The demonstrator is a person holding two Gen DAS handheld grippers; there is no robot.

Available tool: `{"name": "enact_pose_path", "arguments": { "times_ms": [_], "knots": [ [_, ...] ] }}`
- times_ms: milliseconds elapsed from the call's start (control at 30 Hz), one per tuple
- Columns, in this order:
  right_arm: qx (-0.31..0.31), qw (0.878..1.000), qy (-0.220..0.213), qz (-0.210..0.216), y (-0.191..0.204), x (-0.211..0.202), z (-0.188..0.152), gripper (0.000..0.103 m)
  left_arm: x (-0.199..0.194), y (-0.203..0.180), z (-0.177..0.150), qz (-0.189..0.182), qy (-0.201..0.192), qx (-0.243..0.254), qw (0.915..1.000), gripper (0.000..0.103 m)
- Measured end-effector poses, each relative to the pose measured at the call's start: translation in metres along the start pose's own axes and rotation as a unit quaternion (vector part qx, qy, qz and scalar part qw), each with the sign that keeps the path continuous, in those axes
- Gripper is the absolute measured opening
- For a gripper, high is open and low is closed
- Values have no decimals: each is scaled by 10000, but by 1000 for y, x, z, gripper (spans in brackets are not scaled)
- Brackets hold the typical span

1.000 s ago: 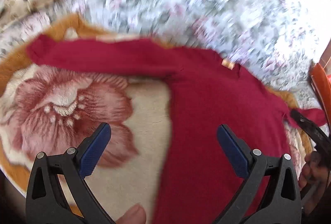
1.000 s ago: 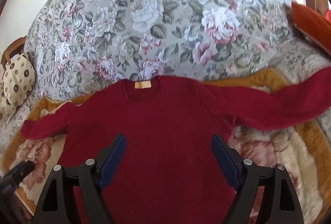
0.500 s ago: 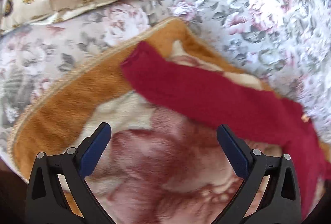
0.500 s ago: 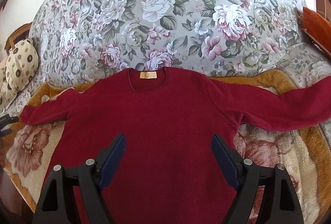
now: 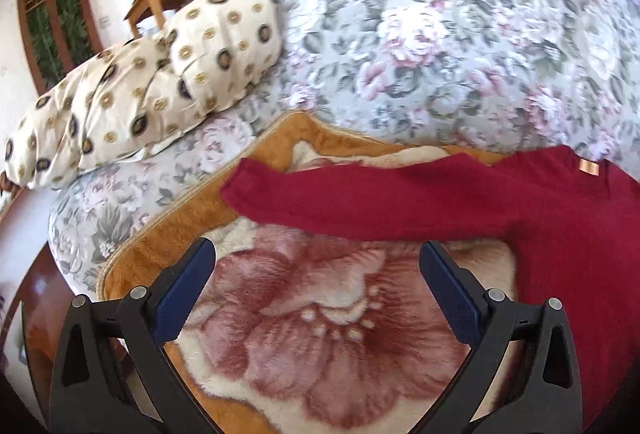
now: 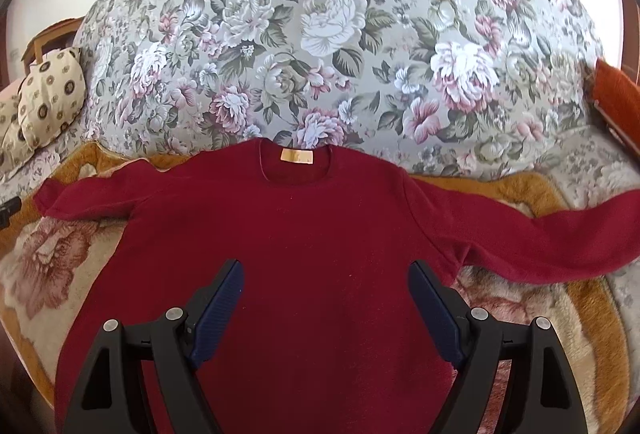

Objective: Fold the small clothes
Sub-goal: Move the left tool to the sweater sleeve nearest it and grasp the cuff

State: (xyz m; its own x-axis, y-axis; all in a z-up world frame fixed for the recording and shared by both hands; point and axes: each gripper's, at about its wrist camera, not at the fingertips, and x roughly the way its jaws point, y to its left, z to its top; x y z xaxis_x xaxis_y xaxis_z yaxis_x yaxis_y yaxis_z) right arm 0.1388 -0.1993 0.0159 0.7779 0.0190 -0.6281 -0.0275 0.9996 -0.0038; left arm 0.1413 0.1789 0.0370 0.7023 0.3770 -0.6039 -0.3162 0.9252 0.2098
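A dark red sweater (image 6: 304, 234) is laid flat, front up, on a plush flower-patterned blanket (image 6: 60, 258) spread over a floral-covered sofa (image 6: 328, 33). Its neckline and tan label (image 6: 297, 156) are pointed toward 12 o'clock in the right wrist view, against the sofa back, so the body's long axis is run from 12 to 6 o'clock. Both sleeves are spread outward, close to the 9–3 o'clock line.

The right hand-held gripper (image 6: 322, 308) is held over the lower body of the sweater, jaws spread wide, with nothing between them. The left hand-held gripper (image 5: 318, 284) is also opened wide and empty, and is held over the bare blanket. From it, the left sleeve (image 5: 360, 201) is seen at 12 o'clock, just beyond the fingertips, with its long axis crosswise to the fingers and its cuff (image 5: 236, 189) at about 11 o'clock. The body is found toward 3 o'clock.

The left hand-held gripper is judged the nearer to that sleeve, so a cuff grasp and an inward fold toward the body are suggested as the next step. No fold is yet made. A spotted cushion (image 5: 152, 73) is seen at 10 o'clock, well apart.
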Motion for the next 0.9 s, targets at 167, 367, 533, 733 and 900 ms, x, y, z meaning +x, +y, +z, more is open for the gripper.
{"name": "enact_pose_path", "arguments": {
  "times_ms": [167, 367, 533, 733, 900],
  "knots": [
    [-118, 9999, -119, -32, -1, -7, 0, 82, -5, -13, -2, -175, 16, 153, 9997, 102],
    [20, 10000, -75, -32, -10, -6, 1, 82, 0, -16, -3, -277, 104, 139, 9995, 102],
    [-49, 10000, -61, -39, -5, -4, -1, 82, 10, -13, -5, -307, 180, 104, 9993, 102],
    [-135, 9999, -47, -7, 1, -1, -1, 82, 18, -12, -7, -390, 251, 87, 9989, 102],
    [-130, 9999, -25, -13, 1, 1, -1, 82, 27, -13, -12, -656, 389, 101, 9970, 102]
  ]
}}
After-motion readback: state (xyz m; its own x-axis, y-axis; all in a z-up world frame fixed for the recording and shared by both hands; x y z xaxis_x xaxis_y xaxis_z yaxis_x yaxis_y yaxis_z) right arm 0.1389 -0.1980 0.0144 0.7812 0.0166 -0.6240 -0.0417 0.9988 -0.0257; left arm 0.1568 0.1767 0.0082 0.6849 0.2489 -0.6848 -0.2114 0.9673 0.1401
